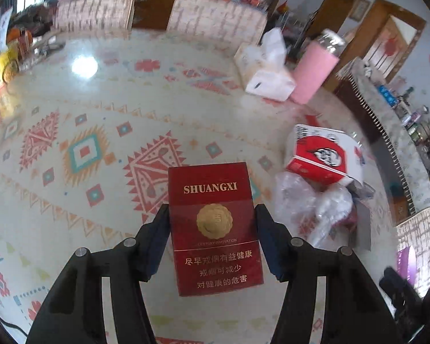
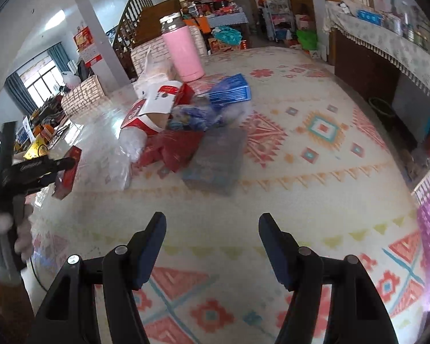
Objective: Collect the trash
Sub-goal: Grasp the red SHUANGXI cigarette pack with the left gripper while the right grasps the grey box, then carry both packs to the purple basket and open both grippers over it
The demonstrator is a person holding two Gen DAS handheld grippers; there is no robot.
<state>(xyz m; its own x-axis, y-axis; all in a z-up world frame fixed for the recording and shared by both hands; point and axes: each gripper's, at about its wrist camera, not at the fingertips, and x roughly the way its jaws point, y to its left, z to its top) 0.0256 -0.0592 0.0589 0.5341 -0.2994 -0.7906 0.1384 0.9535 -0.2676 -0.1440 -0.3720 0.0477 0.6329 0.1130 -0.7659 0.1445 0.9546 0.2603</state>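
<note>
While a red cigarette pack (image 1: 215, 229) is clamped between the left gripper (image 1: 212, 215) pads above the patterned table (image 1: 86, 100), the right gripper (image 2: 212, 226) is held apart, empty, near piled wrappers (image 2: 180, 132).

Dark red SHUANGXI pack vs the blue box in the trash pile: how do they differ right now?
The red pack sits between the fingers of the left gripper, which look pressed on its sides; the blue box lies untouched on the pile.
The red pack is held off the tablecloth; the blue box rests among the wrappers near the pink flask.
The red pack has gold print and an emblem; the blue box looks striped.
Both are small rectangular cartons.
</note>
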